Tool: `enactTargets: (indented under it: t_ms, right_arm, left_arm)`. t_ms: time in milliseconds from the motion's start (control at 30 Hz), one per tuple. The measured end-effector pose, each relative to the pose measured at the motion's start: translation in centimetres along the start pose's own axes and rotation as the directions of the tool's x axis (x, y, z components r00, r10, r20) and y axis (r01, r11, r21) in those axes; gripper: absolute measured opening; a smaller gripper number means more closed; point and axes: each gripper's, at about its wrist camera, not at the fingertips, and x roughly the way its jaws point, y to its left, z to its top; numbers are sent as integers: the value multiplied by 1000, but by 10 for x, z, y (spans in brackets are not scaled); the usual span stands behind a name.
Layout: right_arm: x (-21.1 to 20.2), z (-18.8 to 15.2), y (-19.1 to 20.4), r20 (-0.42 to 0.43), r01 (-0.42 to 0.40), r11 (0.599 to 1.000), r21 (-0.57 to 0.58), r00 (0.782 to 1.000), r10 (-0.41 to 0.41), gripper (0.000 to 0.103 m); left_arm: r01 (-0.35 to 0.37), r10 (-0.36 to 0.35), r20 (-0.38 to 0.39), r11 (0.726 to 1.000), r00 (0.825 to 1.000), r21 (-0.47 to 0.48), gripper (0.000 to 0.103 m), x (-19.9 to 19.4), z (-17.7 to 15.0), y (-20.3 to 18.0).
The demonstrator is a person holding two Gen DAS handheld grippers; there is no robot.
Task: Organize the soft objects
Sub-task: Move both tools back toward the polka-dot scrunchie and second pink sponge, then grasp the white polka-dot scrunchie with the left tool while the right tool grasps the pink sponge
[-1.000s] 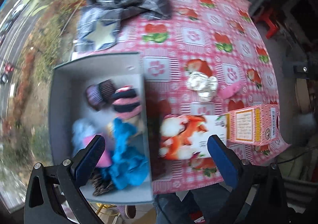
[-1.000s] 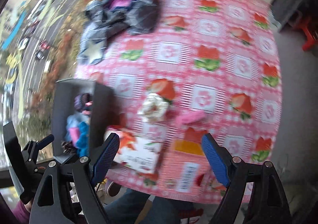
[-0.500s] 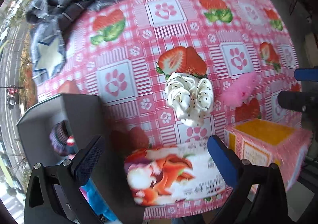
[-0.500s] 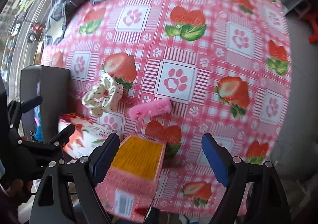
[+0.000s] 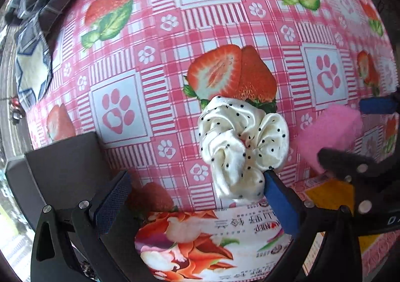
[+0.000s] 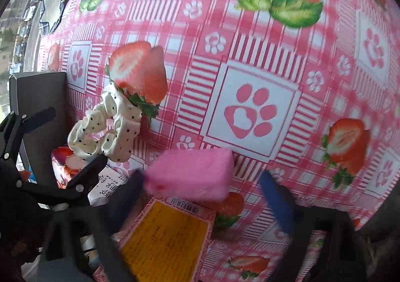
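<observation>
A white dotted scrunchie and a pink sponge are seen on the table, neither yet put away — so at least two soft things are judged left to sort. The scrunchie lies bunched just beyond a flowered tissue pack, with no clear long axis. The sponge's long axis runs roughly left to right in the right wrist view, its left end slightly nearer.

The left gripper is spread wide and empty, one finger just beside the scrunchie. The right gripper is likewise spread apart, the sponge between its fingers but not yet pinched. A grey box stands at the left — its contents are not shown. A yellow-topped carton sits near the sponge.
</observation>
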Motion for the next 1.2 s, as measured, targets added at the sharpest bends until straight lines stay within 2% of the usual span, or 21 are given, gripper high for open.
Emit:
enactTargets:
  t_ms: [133,267,367,467,500,533,600,633,733,800,867,967,1033,1100,1200]
  right_arm:
    - [1,-12,-20,10,-27,999,40,1000,27,102]
    - [-3,-31,-49,42,-15,994,107,999,11,102]
    - [-13,-50,-81,80,38,980,197,995,-55,102]
    - [-28,-72,-110,123,76,953,292,986,-117,102]
    - [-31,-78,-117,142,56,949,312,984,-105,102]
    - [-36,-87,-125,173,-1,942,335,983,-61,102]
    - [-38,-94,-130,205,-63,936,346,979,-10,102]
    - [-39,-97,-131,213,-64,938,340,977,-10,102]
    - [-41,-95,-127,230,-23,953,301,972,-49,102]
    - [-40,-96,-121,245,-35,955,296,969,-40,102]
    - [-39,-96,-122,258,-38,945,326,965,-51,102]
    - [-37,-77,-119,280,-10,936,351,955,-95,102]
    - [-33,-71,-126,268,15,930,368,956,-121,102]
    - [-26,-80,-134,253,39,914,403,955,-153,102]
    - [-9,-108,-148,230,8,894,448,965,-124,102]
  left_arm:
    - [-7,6,-17,1000,1000,-18,103,10,10,-2]
    - [-23,23,-4,999,1000,-45,103,11,24,6]
    - [-31,32,10,997,999,-77,103,7,33,18]
    - [17,-13,31,994,999,-106,103,-4,34,26]
    - [37,-33,40,993,999,-108,103,-8,33,27]
    - [52,-47,43,993,998,-106,103,-11,32,27]
    - [62,-59,36,993,998,-105,103,-13,30,27]
    - [65,-62,28,992,998,-106,103,-12,29,23]
    - [83,-82,16,989,997,-120,103,-8,30,17]
    - [89,-88,12,987,996,-130,103,-6,34,10]
    - [85,-85,8,987,996,-134,103,-3,34,6]
    - [90,-92,-3,985,996,-148,103,5,40,2]
    - [85,-87,-5,985,996,-152,103,5,42,6]
    - [84,-85,-1,985,996,-150,103,7,40,3]
    - [83,-84,2,986,996,-148,103,14,33,-1]
